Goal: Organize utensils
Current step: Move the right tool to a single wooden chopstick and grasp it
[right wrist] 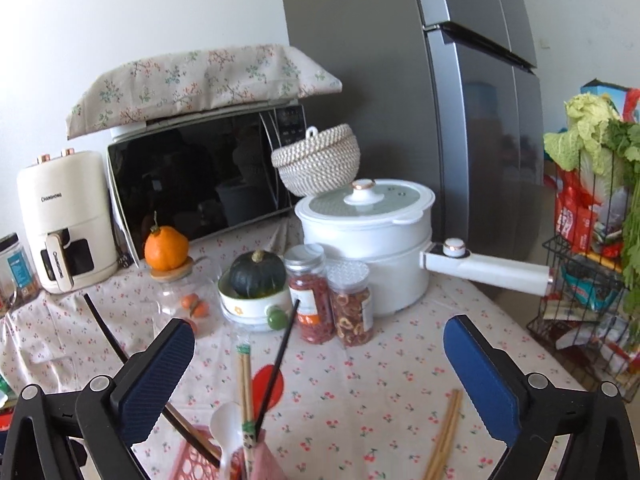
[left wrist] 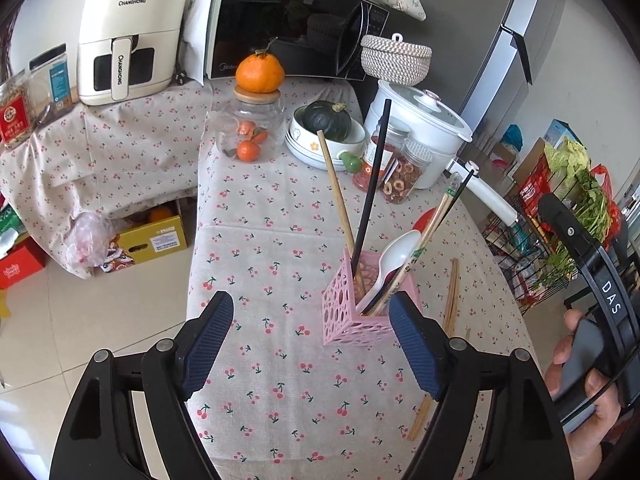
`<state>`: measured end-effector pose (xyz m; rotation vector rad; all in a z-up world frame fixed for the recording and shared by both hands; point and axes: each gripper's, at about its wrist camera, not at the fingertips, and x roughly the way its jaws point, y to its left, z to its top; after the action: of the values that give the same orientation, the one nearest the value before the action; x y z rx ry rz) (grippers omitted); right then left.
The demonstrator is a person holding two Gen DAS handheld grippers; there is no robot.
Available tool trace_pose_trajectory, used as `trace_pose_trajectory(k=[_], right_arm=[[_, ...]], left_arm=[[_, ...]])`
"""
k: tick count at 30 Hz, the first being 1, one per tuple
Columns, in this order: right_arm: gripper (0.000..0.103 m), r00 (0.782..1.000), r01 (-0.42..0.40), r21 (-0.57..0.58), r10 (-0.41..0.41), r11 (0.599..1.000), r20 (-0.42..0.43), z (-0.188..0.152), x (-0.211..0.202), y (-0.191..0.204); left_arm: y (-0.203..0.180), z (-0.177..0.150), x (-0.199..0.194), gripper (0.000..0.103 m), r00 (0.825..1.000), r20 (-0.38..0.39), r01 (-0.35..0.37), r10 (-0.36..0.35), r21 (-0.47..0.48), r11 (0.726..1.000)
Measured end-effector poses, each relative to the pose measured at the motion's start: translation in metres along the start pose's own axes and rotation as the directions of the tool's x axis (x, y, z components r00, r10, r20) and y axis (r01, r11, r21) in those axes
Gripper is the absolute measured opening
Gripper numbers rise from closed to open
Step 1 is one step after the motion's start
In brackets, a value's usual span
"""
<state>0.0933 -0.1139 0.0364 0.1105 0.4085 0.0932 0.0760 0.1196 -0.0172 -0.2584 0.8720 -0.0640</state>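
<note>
A pink perforated utensil holder stands on the cherry-print tablecloth. It holds a white spoon, black chopsticks, a wooden chopstick and a wrapped pair of chopsticks. A loose pair of wooden chopsticks lies on the cloth right of the holder; it also shows in the right wrist view. My left gripper is open and empty, just in front of the holder. My right gripper is open and empty above the holder, left of the loose pair.
At the back stand a white pot with a long handle, two dried-food jars, a bowl with a squash, a glass jar topped by an orange, a microwave and an air fryer. A wire rack stands right.
</note>
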Motion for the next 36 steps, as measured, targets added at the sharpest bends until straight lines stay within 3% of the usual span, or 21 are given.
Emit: trace_pose_trajectory(k=[5, 9, 14, 18, 20, 26, 36], right_arm=[[0.102, 0.980, 0.030, 0.022, -0.025, 0.999, -0.196, -0.009, 0.002, -0.037], [0.102, 0.943, 0.073, -0.023, -0.076, 0.997, -0.323, -0.026, 0.009, -0.065], [0.102, 0.875, 0.103, -0.035, -0.107, 0.994, -0.472, -0.062, 0.025, -0.098], [0.102, 0.786, 0.115, 0.042, -0.065, 0.993, -0.615, -0.082, 0.045, -0.117], [0.102, 0.765, 0.132, 0.048, -0.071, 0.990, -0.640, -0.088, 0.051, -0.123], [0.102, 0.676, 0.163, 0.016, -0.100, 0.986, -0.730, -0.114, 0.073, -0.133], [0.102, 0.643, 0.205, -0.010, -0.142, 0.979, -0.752, -0.142, 0.103, -0.141]], left_arm=[[-0.010, -0.008, 0.008, 0.085, 0.999, -0.047, 0.015, -0.013, 0.025, 1.000], [-0.019, -0.014, 0.013, 0.085, 0.998, -0.069, 0.012, -0.008, 0.050, 0.999], [-0.034, -0.027, 0.024, 0.085, 0.993, -0.118, 0.023, -0.013, 0.087, 0.996], [-0.044, -0.037, 0.037, 0.085, 0.984, -0.175, 0.037, -0.019, 0.101, 0.994], [-0.048, -0.040, 0.042, 0.085, 0.981, -0.194, 0.040, -0.019, 0.107, 0.993], [-0.056, -0.046, 0.054, 0.085, 0.974, -0.225, 0.045, -0.017, 0.116, 0.992], [-0.063, -0.050, 0.064, 0.085, 0.967, -0.254, 0.052, -0.016, 0.133, 0.990]])
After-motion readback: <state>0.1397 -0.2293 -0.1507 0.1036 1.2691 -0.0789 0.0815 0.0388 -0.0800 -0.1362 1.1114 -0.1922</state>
